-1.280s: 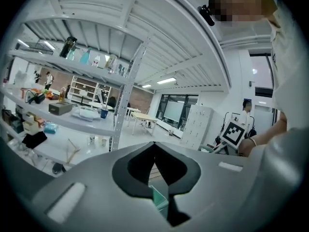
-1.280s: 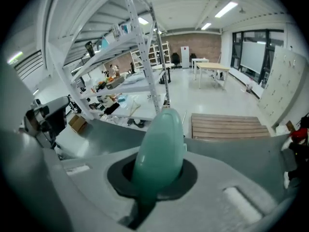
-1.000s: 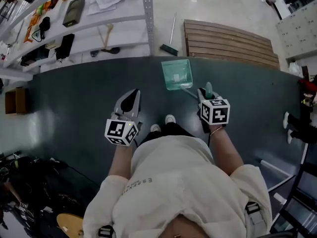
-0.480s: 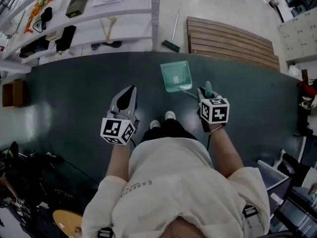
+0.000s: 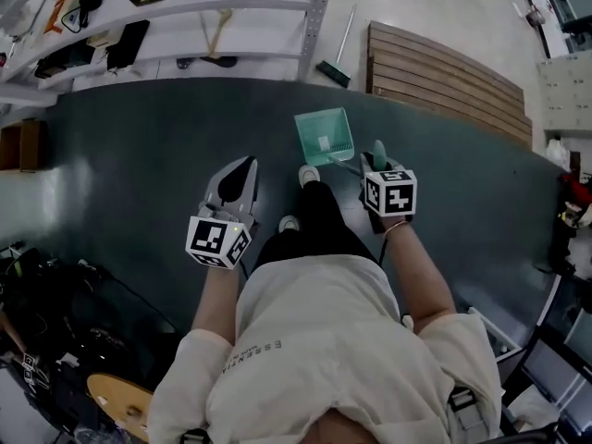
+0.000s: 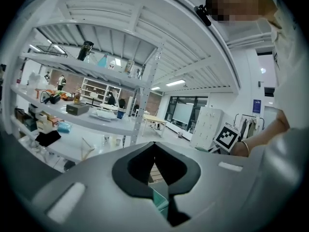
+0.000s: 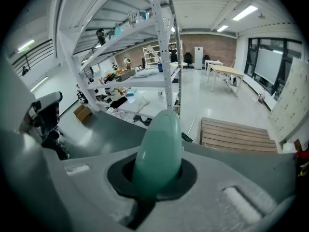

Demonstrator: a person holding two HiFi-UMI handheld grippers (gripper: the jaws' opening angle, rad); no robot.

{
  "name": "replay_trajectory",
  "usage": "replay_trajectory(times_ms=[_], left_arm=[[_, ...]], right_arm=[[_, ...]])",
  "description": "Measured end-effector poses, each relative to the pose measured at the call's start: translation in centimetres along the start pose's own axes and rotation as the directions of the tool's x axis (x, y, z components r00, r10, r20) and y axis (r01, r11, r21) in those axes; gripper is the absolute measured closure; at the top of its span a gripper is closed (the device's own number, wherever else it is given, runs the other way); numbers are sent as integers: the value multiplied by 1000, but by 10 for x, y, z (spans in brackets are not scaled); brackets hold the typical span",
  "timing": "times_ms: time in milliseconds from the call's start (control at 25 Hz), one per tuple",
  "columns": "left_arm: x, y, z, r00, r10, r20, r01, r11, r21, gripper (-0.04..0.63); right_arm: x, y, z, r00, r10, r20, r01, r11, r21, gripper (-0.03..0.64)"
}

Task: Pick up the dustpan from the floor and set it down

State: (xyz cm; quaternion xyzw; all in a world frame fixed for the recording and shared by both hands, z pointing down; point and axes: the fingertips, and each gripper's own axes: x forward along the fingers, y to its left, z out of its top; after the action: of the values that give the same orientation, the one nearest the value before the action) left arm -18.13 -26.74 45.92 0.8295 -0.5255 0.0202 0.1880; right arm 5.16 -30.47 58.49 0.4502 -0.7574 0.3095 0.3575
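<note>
R gripper (image 5: 376, 158) clamped on dustpan (image 5: 326, 138) handle | pan low over dark floor (image 5: 139, 155), ahead of feet | L gripper (image 5: 239, 178) closed, empty | prob light, stiff plastic; handle = best grip pt

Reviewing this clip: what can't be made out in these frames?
- Head view: whether the dustpan touches the floor; the steep downward look gives no height.
- Right gripper view: the dustpan's pan, hidden behind its handle and the right gripper.
- Head view: shelf items, small and cut off by the top edge.
</note>
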Motion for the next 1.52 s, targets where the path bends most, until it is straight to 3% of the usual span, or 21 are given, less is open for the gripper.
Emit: replay_trajectory(times_ms=[160, 320, 600, 800, 1080, 1160, 1240, 1320, 1440, 1520], left_arm=[[31, 35, 1, 998, 62, 5, -62, 997, -45, 578], [60, 68, 1, 995, 102, 20, -100, 991, -94, 578], [109, 113, -26, 988, 148, -54, -153, 982, -110, 578], [156, 123, -51, 989, 120, -85, -131, 983, -131, 578], [178, 102, -86, 984, 46, -174, -68, 990, -121, 578], [177, 103, -92, 981, 50, -187, -75, 989, -128, 578], [177, 98, -97, 979, 42, -200, -68, 989, -129, 578], [181, 91, -98, 978, 28, -205, -56, 990, -130, 578], [185, 84, -85, 982, 28, -187, -54, 989, -138, 578], [183, 80, -69, 986, 35, -163, -58, 989, -136, 578]], right_arm=[[57, -2, 26, 998, 33, -44, -35, 999, -24, 623], [120, -15, 47, 996, 32, -78, -30, 999, 36, 623], [217, -33, 64, 993, 1, -115, 3, 999, 36, 623], [263, -41, 59, 993, -27, -116, 30, 999, 21, 621], [277, -70, 55, 997, -10, -76, 19, 993, 118, 615], [281, -68, 50, 996, 25, -88, -11, 988, 156, 564], [281, -67, 45, 995, 49, -92, -32, 982, 185, 422], [276, -72, 41, 996, 35, -83, -20, 983, 185, 345], [257, -83, 50, 999, -28, -25, 33, 980, 197, 281], [234, -87, 66, 997, -60, 44, 48, 970, 240, 273]])
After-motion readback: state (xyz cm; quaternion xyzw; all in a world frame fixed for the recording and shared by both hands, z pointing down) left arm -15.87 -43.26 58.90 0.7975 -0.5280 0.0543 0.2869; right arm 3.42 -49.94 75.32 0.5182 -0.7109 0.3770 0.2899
